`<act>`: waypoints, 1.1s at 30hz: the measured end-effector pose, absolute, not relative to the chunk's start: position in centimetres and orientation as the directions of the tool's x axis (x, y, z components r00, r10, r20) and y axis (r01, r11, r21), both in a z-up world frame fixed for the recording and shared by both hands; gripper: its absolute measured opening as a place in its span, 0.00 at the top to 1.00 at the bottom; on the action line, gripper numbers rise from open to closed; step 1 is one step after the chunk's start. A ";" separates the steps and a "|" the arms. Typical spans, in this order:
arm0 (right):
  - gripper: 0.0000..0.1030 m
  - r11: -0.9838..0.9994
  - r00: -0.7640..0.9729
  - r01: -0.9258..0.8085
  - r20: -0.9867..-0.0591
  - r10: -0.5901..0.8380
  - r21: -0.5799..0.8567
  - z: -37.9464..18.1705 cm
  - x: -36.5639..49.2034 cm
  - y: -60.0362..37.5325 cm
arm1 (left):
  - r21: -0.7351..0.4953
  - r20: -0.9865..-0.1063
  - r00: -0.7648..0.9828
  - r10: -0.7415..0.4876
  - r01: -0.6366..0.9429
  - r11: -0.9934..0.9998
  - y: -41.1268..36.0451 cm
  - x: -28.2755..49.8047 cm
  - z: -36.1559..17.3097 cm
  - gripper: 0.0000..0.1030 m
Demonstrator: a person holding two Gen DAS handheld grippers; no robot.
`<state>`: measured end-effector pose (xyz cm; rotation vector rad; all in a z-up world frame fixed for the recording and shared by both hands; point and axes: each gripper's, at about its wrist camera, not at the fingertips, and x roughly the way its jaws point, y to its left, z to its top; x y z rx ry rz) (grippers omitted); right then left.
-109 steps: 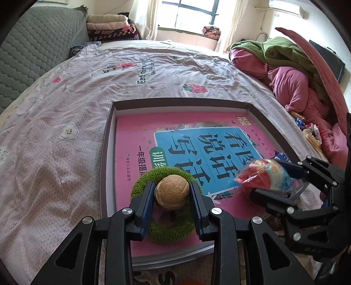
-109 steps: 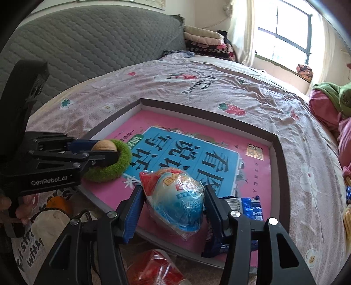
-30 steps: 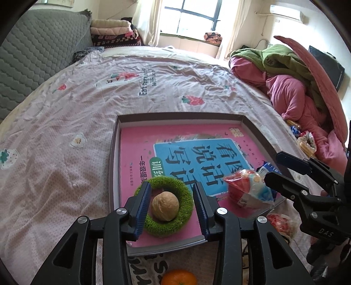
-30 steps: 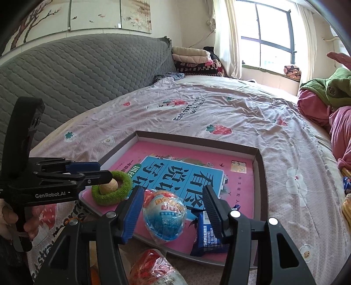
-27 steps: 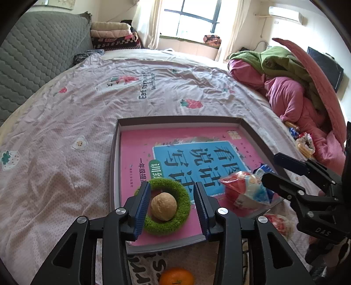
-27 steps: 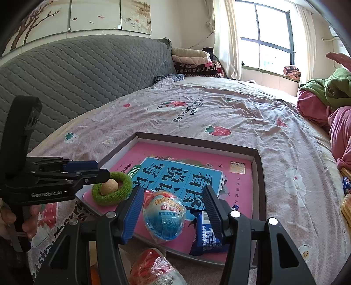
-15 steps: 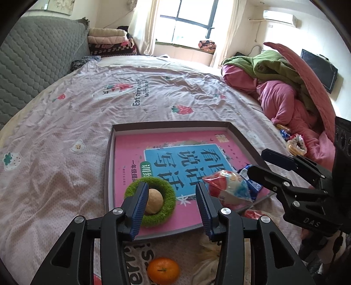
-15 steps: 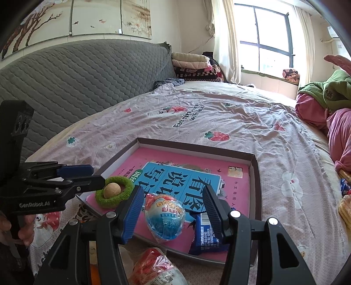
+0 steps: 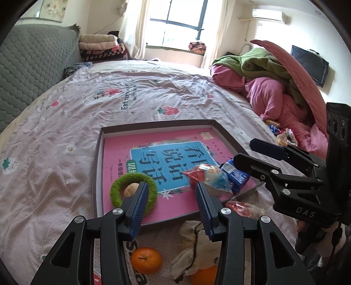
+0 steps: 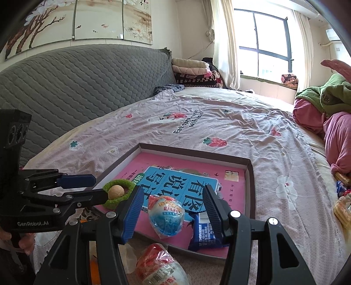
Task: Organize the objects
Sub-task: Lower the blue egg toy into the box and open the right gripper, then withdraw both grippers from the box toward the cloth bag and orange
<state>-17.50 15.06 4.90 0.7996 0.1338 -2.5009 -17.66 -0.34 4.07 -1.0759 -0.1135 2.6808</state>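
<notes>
Nearest, an orange (image 9: 146, 260) and a cloth pouch (image 9: 193, 247) lie on the bedsheet (image 9: 54, 171) under the left gripper (image 9: 170, 198), whose jaws stand apart with nothing between them. Likewise the right gripper (image 10: 173, 207) is parted and empty, above a red snack bag (image 10: 161, 266) outside the tray (image 10: 252, 190). Just beyond, inside the tray on a pink book (image 10: 186, 173), a walnut (image 10: 116, 191) sits within a green ring (image 10: 119, 186) at the near left corner; a blue-and-white snack bag (image 10: 165, 216) and a blue packet (image 10: 205, 234) lie at the near right. Farther off, pink and green bedding (image 9: 274, 87) is heaped by the window (image 9: 182, 20).
</notes>
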 end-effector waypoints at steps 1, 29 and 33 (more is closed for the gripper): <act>0.46 -0.868 -0.701 0.493 -0.565 -0.436 0.058 4.9 -17.4 15.1 | -0.161 -0.668 -0.696 0.262 -0.209 -0.965 -0.1 -17.4 4.2 0.55; 0.46 -0.838 -0.690 0.545 -0.544 -0.477 0.044 4.1 -8.4 14.6 | -0.177 -0.649 -0.689 0.321 -0.273 -0.945 -0.5 -12.6 4.1 0.55; 0.46 -0.824 -0.668 0.564 -0.553 -0.497 0.059 3.4 -7.0 14.2 | -0.199 -0.644 -0.685 0.341 -0.280 -0.939 -0.7 -12.0 4.1 0.55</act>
